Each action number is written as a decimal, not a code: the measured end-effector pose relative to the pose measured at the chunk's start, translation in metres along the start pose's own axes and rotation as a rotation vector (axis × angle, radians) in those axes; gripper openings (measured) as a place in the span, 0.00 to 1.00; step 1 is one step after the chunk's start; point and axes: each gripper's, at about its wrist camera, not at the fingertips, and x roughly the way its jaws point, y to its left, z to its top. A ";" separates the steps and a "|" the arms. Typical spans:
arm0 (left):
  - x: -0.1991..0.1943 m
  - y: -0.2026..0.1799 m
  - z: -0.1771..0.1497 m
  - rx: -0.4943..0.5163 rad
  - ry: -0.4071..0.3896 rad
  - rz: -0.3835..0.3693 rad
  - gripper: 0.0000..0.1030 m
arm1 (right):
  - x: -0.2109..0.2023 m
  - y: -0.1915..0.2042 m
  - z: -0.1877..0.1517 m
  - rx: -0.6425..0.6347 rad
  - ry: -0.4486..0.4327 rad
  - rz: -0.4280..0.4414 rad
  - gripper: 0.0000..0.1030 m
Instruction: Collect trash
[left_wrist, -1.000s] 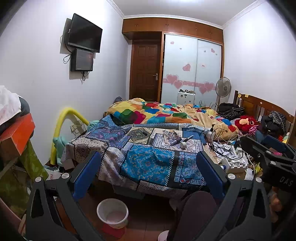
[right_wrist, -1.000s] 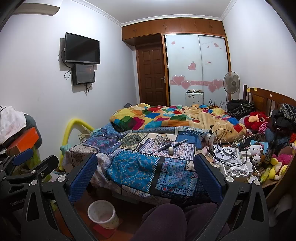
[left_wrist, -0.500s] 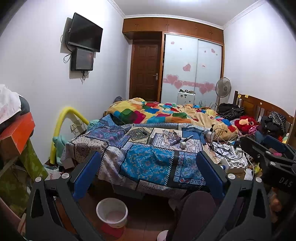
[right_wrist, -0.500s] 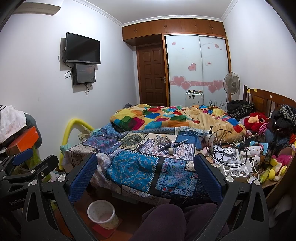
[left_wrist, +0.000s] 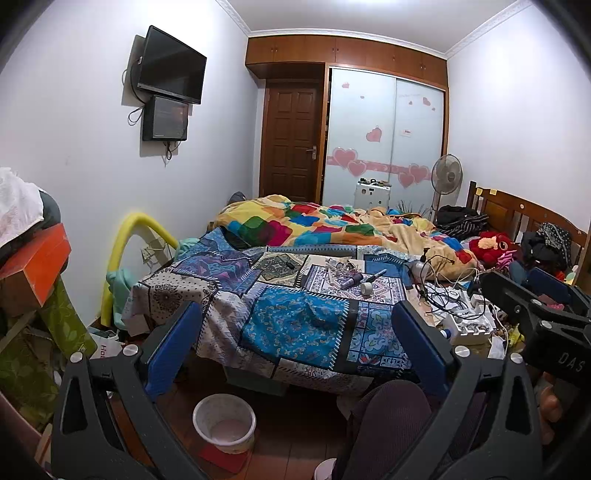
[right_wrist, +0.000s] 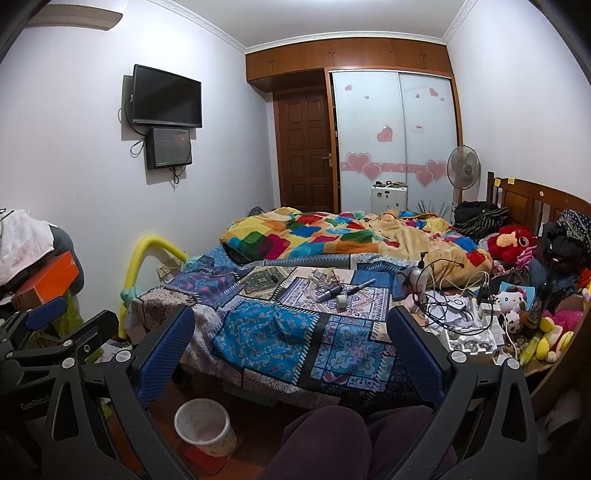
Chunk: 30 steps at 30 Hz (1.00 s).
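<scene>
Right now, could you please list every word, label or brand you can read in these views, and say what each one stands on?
"DAS": on the right gripper, its body at the left wrist view's right edge.
"GenRobot", last letters cut off: on the left gripper, its body in the right wrist view.
"Ho", cut off: red print on a white bag on the floor.
Wardrobe door label: too small to read.

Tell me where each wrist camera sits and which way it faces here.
Left wrist: on the left gripper, open, facing the bed; a knee and the right gripper show.
Right wrist: on the right gripper, open, facing the bed; knees and the left gripper show.
Shared: bed, bin, door.
</scene>
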 end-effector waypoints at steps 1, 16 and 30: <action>0.000 0.000 0.000 0.000 0.000 0.000 1.00 | 0.000 0.000 0.000 0.000 0.000 0.001 1.00; 0.000 0.001 0.000 0.000 0.001 -0.003 1.00 | 0.000 0.002 0.000 -0.002 0.000 0.000 1.00; 0.010 0.000 -0.002 -0.017 0.028 -0.002 1.00 | 0.005 0.003 0.001 -0.004 0.020 -0.002 1.00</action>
